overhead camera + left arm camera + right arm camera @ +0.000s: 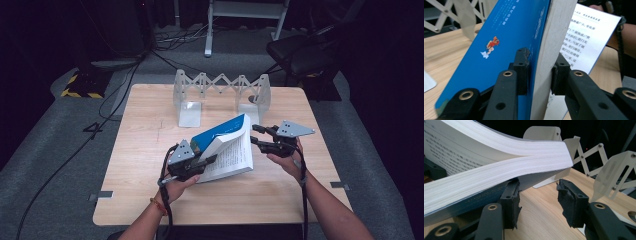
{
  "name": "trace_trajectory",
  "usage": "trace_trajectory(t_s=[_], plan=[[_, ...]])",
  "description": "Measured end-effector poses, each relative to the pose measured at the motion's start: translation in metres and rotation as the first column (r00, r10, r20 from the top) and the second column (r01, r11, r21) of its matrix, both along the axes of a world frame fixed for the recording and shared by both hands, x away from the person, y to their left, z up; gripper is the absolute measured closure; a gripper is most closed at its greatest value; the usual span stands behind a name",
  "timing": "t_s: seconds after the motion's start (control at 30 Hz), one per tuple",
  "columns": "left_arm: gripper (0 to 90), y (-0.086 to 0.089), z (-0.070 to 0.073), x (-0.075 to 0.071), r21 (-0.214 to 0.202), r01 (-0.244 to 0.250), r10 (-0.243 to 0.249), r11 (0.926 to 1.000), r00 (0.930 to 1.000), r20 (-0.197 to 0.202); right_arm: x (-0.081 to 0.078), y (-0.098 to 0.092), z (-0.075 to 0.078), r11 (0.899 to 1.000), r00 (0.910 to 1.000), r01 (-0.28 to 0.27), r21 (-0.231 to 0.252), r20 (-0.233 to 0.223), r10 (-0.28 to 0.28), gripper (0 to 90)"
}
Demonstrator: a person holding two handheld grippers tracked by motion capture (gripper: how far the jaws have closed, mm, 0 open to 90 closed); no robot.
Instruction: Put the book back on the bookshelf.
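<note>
Book (227,147): blue cover, open, tilted up off the table (145,165), centre of the high view; printed pages facing lower right.

Left gripper (207,161): lower centre-left of the high view; jaws pinched on the book's thick page block and blue cover, one pad (522,67) on the cover, the other on the printed page side.

Right gripper (256,135): right of centre in the high view, at the book's right edge; jaws parted, nothing pressed between; left pad (510,200) just under the fanned pages, right pad clear.

Rack (222,90): white folding, upper centre, behind the book.
</note>
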State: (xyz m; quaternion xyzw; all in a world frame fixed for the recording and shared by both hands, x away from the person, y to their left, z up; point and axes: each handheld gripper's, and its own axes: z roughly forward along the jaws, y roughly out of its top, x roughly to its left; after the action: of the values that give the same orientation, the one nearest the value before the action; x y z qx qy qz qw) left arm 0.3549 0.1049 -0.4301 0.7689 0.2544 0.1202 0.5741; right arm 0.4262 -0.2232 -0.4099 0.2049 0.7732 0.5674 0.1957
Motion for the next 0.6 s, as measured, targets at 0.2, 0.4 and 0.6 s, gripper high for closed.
trace_trajectory(t_s=[0.2, 0.4, 0.6], plan=[[71.8, -0.027, 0.003, 0.010, -0.028, 0.073, -0.073, 0.9969, 0.9973, -0.003, -0.001, -0.021, -0.001, 1.000, 0.9999, 0.011, -0.027, 0.005, -0.011, 55.9], [71.6, -0.055, 0.010, 0.018, -0.054, 0.130, -0.130, 0.9900, 0.9914, 0.015, -0.005, -0.046, 0.005, 0.998, 0.9983, 0.057, -0.026, 0.009, -0.057, 58.6], [71.4, -0.060, 0.010, 0.018, -0.079, 0.142, -0.141, 0.9867, 0.9898, 0.021, -0.007, -0.056, 0.012, 0.997, 0.9964, 0.077, -0.007, 0.037, -0.076, 59.6]])
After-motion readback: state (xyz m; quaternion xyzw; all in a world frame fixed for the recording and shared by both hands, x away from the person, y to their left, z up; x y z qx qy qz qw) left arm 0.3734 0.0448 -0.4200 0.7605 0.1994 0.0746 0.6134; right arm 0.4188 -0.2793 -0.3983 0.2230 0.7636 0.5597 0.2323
